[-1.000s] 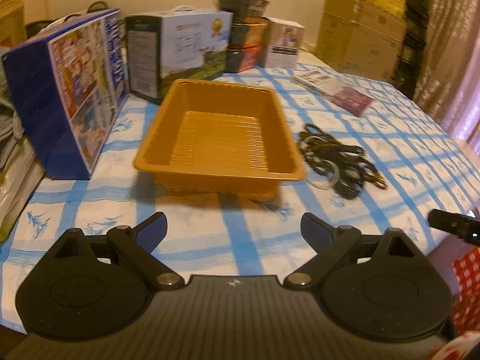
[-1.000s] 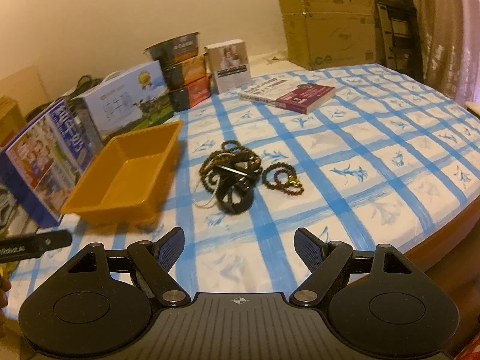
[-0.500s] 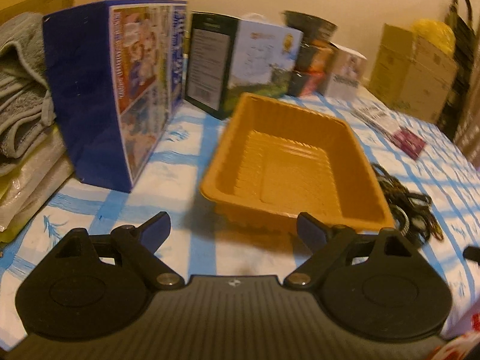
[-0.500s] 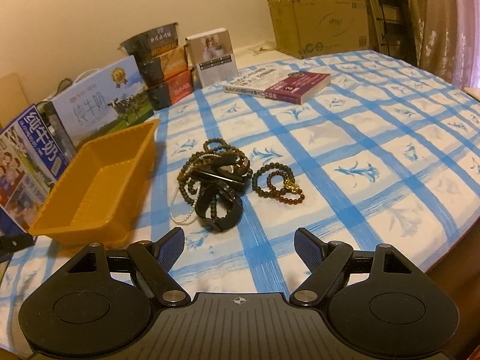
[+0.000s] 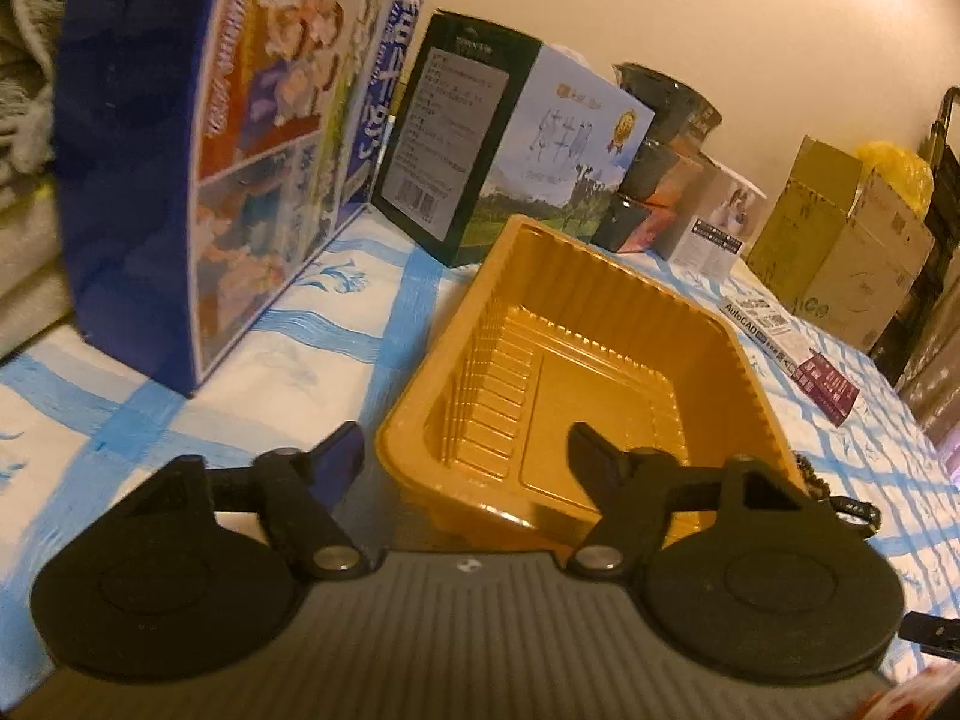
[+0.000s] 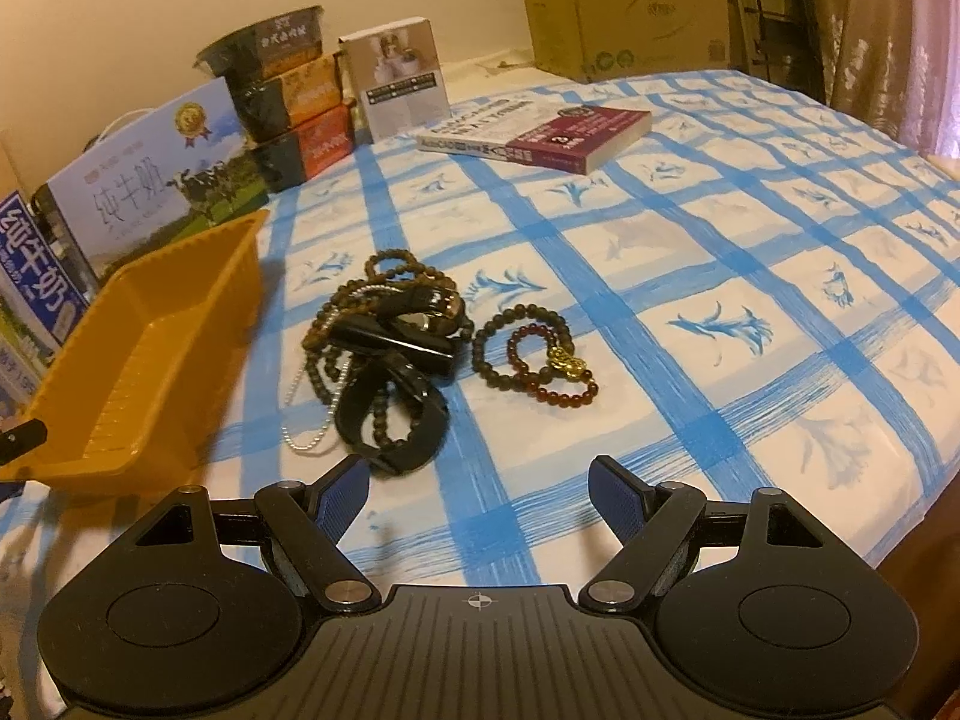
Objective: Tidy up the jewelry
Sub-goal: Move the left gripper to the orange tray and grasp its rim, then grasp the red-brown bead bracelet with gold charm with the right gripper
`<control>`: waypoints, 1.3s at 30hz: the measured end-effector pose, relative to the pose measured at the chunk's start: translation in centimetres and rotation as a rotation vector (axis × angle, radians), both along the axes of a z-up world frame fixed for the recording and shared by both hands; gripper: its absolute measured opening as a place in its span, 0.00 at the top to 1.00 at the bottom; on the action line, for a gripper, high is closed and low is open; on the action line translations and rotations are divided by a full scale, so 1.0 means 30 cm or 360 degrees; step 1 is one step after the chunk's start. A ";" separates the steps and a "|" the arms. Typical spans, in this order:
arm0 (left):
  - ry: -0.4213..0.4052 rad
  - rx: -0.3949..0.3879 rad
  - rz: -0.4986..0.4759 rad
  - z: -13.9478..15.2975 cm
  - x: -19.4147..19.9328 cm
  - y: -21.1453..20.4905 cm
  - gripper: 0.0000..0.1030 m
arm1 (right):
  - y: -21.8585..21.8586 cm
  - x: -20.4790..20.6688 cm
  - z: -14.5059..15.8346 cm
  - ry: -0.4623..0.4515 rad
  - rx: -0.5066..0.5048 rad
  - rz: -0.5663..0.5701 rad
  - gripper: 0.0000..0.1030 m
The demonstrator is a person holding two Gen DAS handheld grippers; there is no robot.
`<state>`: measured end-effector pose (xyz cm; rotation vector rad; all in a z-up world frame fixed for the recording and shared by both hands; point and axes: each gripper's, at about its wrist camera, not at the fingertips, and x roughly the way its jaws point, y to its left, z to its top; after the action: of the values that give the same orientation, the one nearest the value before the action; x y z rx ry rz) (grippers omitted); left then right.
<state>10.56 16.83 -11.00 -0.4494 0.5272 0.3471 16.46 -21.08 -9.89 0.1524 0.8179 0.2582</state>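
The left gripper has its jaws spread wide and holds nothing; the near left corner of the ribbed orange plastic tray sits between them, one finger outside the wall, the other over the tray's floor. A squeeze here could crumple the thin wall or tip the light tray, and a push could slide it on the blue-and-white checked tablecloth toward the tall blue milk carton left of the jaws.

The right gripper is likewise wide open and empty. The tangled heap of dark bead bracelets and black bands lies just ahead of its left finger, beside the tray's right wall; the small red-and-dark bead bracelet with a gold charm lies ahead between the jaws, apart from the heap. Closing on the heap would likely lift several linked strands at once, dragging loose loops or a thin silvery chain off across the cloth, or dropping pieces short of the tray
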 end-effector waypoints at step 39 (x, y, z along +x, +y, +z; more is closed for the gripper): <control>-0.0163 0.0633 -0.0313 0.121 0.106 -0.086 0.96 | -0.089 0.157 -0.076 -0.0153 -0.0136 0.0154 0.41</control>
<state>13.75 14.23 -7.37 -0.0292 0.3860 0.2304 21.18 -23.77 -12.16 0.0199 0.7407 0.3188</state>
